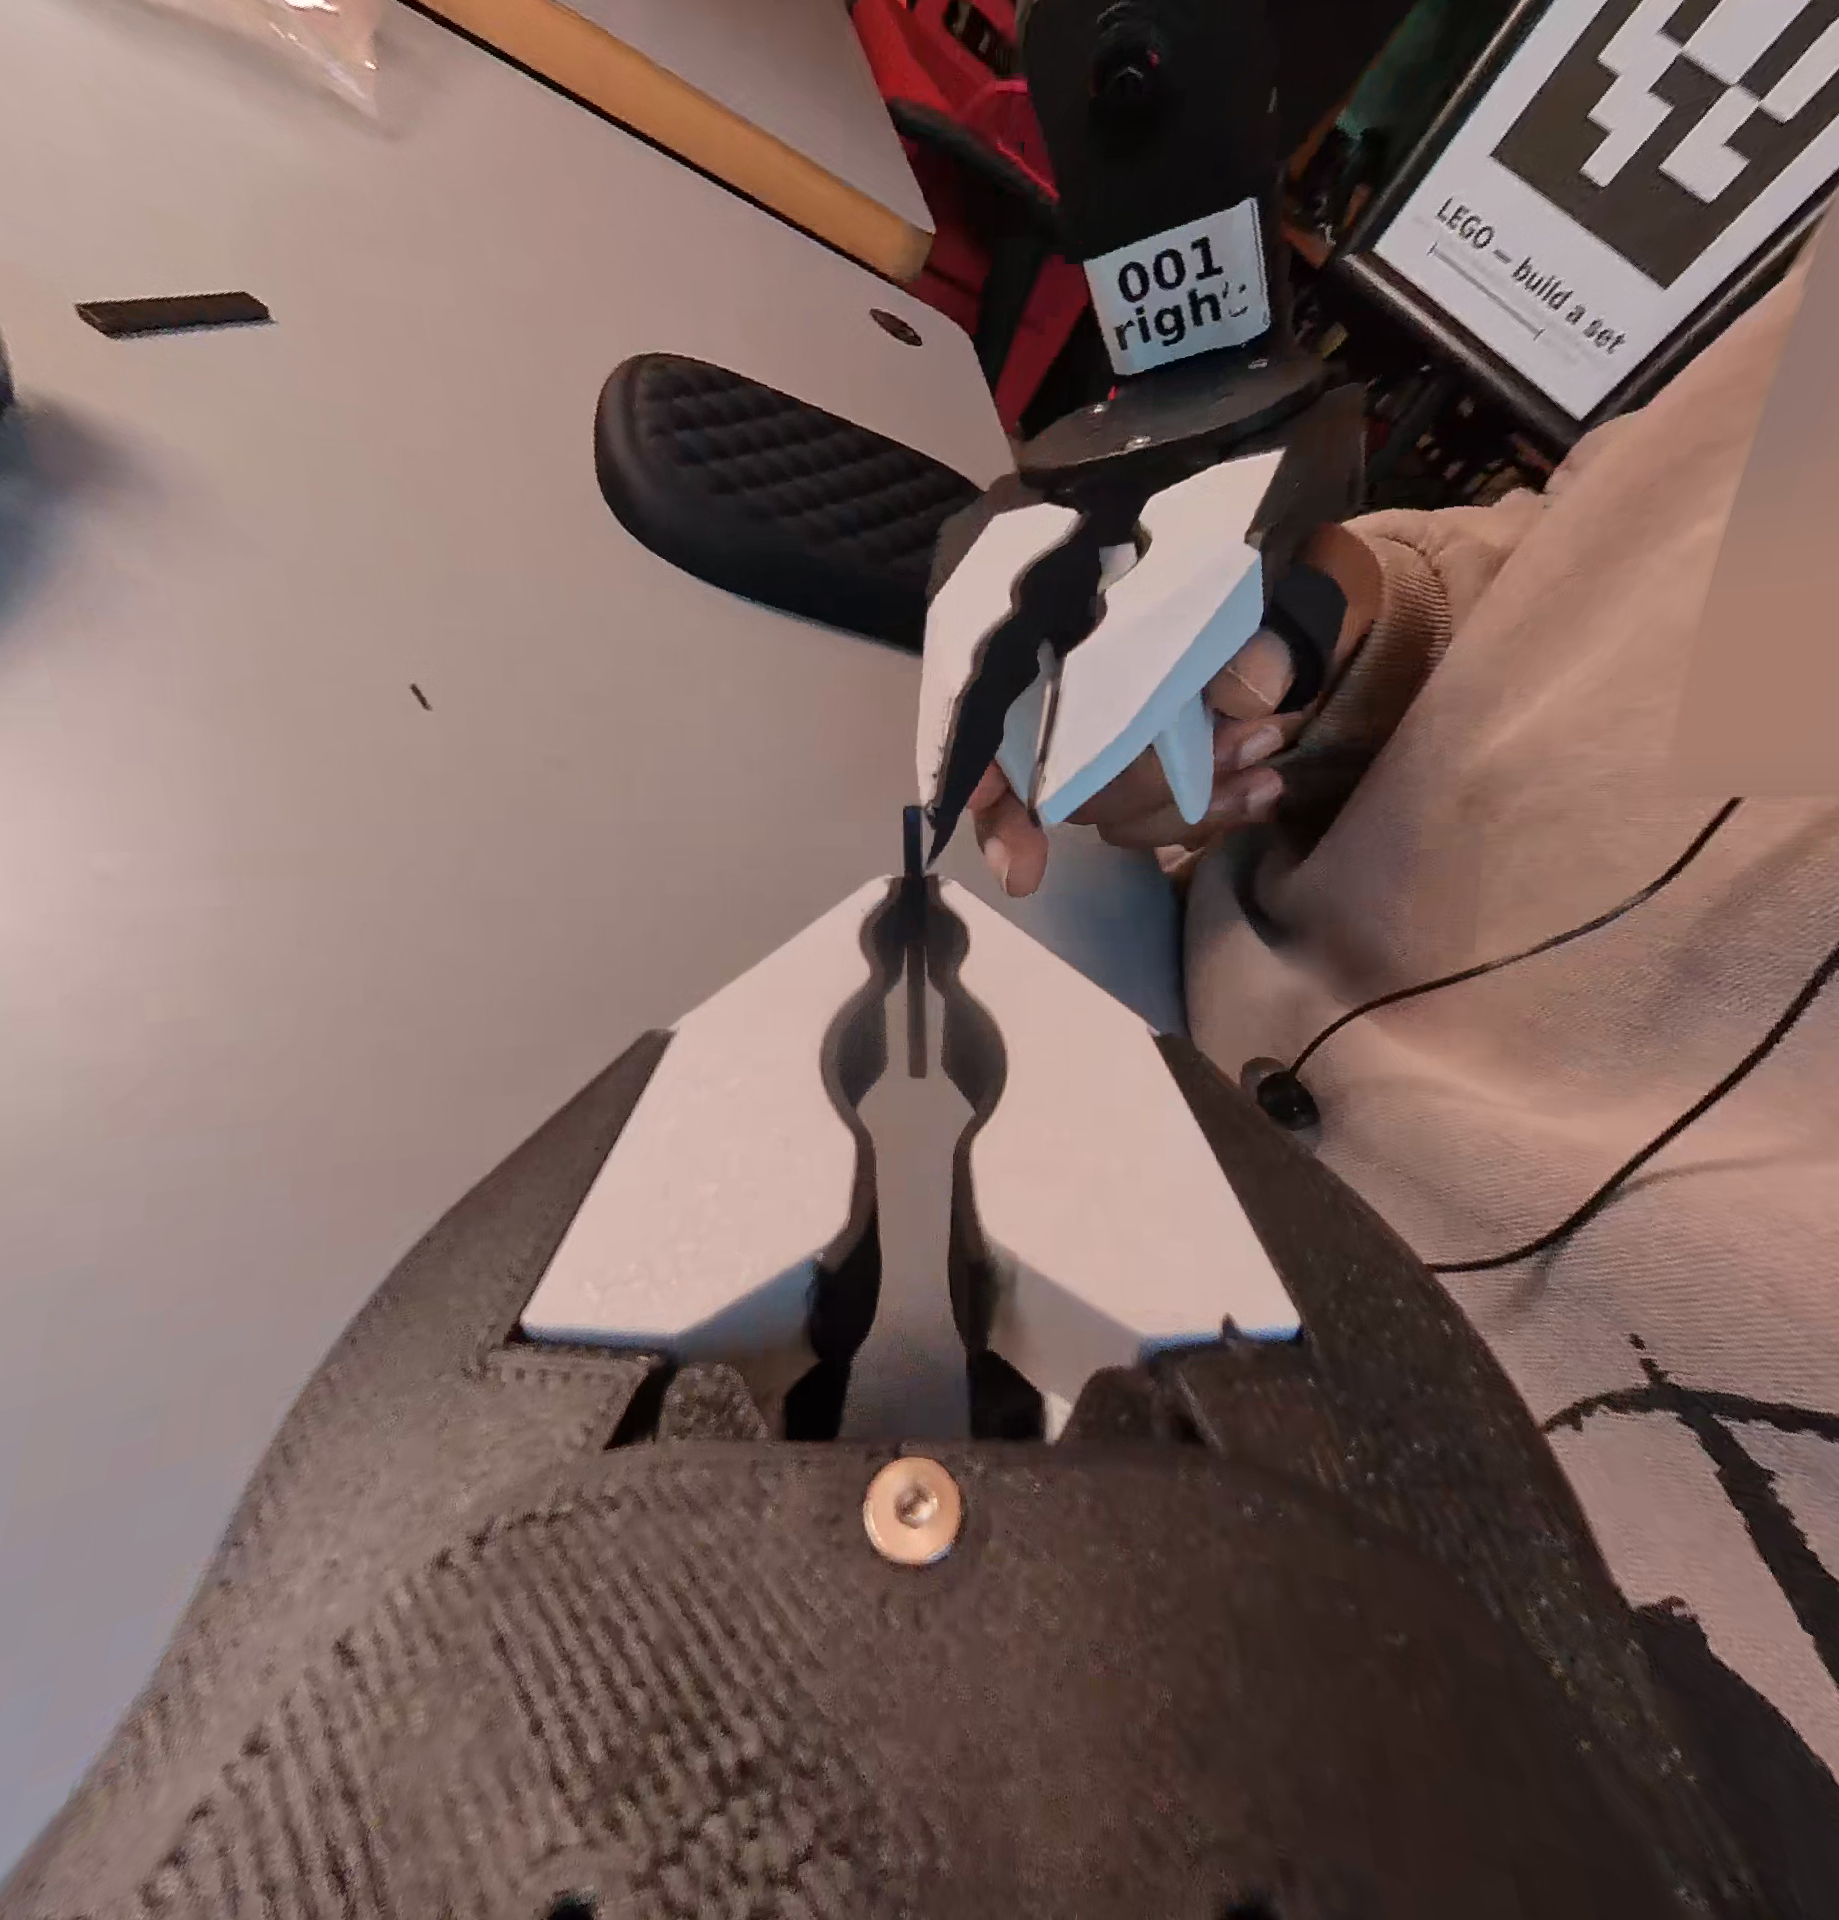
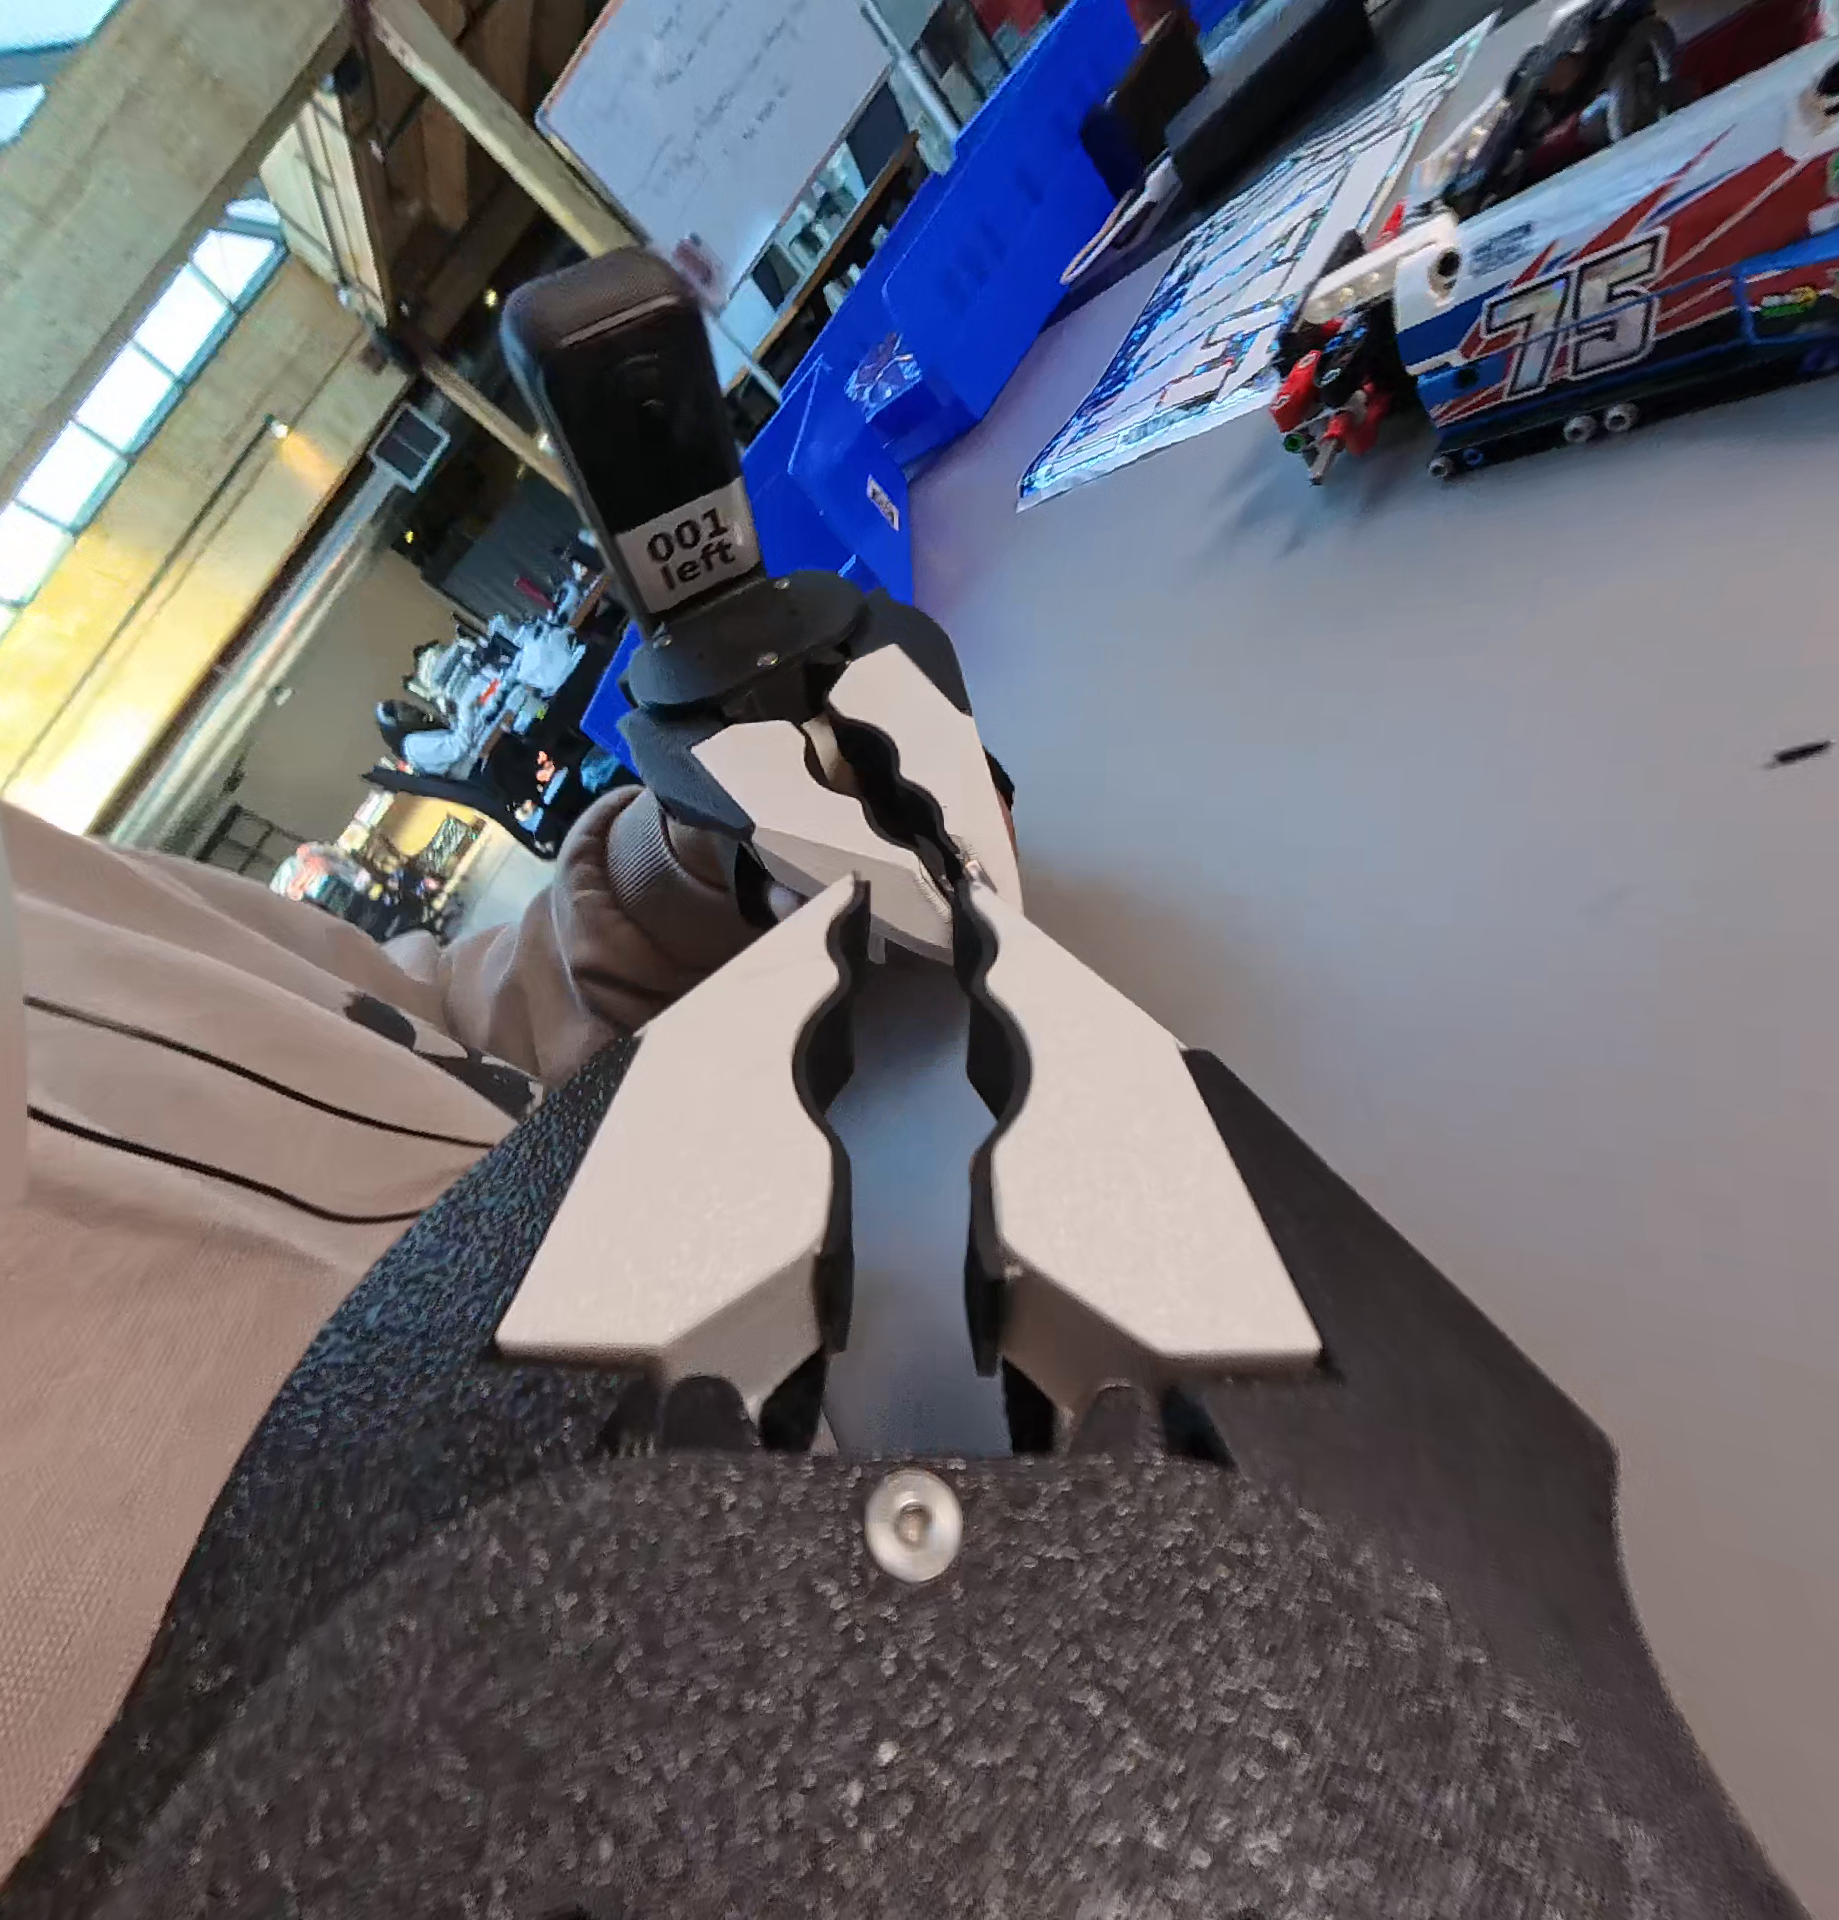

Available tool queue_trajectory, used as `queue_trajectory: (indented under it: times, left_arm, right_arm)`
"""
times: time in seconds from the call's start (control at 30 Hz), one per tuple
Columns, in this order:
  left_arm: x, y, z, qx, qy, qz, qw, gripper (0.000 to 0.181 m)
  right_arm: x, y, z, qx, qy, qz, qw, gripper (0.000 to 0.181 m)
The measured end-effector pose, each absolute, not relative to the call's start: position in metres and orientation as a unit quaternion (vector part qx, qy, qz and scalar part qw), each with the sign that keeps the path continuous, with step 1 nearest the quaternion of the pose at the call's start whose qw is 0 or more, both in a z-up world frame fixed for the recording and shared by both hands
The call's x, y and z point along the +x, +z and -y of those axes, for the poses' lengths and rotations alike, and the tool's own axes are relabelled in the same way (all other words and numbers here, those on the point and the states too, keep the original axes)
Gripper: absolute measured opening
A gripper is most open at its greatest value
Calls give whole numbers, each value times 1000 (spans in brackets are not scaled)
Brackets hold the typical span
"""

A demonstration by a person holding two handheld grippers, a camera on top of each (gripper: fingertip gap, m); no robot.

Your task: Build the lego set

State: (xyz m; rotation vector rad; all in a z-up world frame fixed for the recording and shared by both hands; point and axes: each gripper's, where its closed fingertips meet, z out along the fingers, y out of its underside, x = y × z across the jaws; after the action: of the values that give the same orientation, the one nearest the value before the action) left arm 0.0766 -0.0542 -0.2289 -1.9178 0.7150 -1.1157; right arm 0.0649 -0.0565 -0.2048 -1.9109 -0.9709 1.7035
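In the left wrist view my left gripper point(image 1: 913, 883) is shut on a thin black rod point(image 1: 913, 997). The rod stands along the fingers and its end sticks out past the tips. My right gripper point(image 1: 982, 821) comes in from above, tip to tip with the left one. One of its fingertips point(image 1: 936, 821) is right beside the rod's free end. In the right wrist view my right gripper point(image 2: 910, 894) is open with nothing gripped between its pads. The left gripper point(image 2: 956, 862) faces it, shut. Both are held above the grey table point(image 1: 375, 727).
A partly built white, red and blue lego car point(image 2: 1621, 312), an instruction sheet point(image 2: 1206, 343) and blue bins point(image 2: 946, 312) are on the far side. A flat black piece point(image 1: 172, 312) and a tiny black part point(image 1: 419, 696) lie on the table. A black chair point(image 1: 769, 499) and the person's beige sweater point(image 1: 1517, 935) are close.
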Motion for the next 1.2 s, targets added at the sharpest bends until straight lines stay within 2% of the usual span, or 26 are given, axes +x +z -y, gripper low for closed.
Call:
queue_trajectory:
  times: [0.13, 0.23, 0.33, 0.5, 0.6, 0.67, 0.73, 0.8, 0.87, 1.03, 1.2]
  left_arm:
    - [82, -223, 66, -742, -486, -282, 366, 0]
    - [86, -218, 75, -728, -533, -268, 338, 0]
    - [82, -211, 70, -720, -570, -218, 331, 0]
    - [78, -207, 69, -711, -598, -184, 321, 0]
    - [81, -203, 71, -705, -604, -187, 322, 0]
    - [83, -201, 74, -704, -603, -193, 323, 0]
    - [83, -200, 75, -704, -599, -196, 327, 0]
    - [82, -200, 74, -706, -594, -192, 334, 0]
    - [76, -198, 70, -705, -590, -182, 348, 1]
    - [40, -186, 47, -715, -494, -149, 471, 30]
    - [46, -171, 30, -718, -375, -168, 561, 39]
  right_arm:
    - [72, -201, 62, -635, 571, 471, 221, 10]
    - [77, -190, 41, -610, 541, 515, 263, 16]
    - [80, -188, 46, -598, 544, 534, 247, 23]
    - [73, -185, 55, -612, 620, 447, 203, 21]
    - [66, -190, 59, -613, 619, 453, 191, 20]
    - [64, -192, 64, -607, 621, 462, 180, 18]
    - [63, -194, 71, -598, 625, 475, 159, 2]
    - [63, -194, 71, -587, 622, 492, 162, 0]
    - [61, -189, 64, -588, 644, 467, 146, 0]
    - [64, -170, 6, -615, 741, 253, 97, 0]
    - [61, -164, 3, -589, 796, 131, 48, 0]
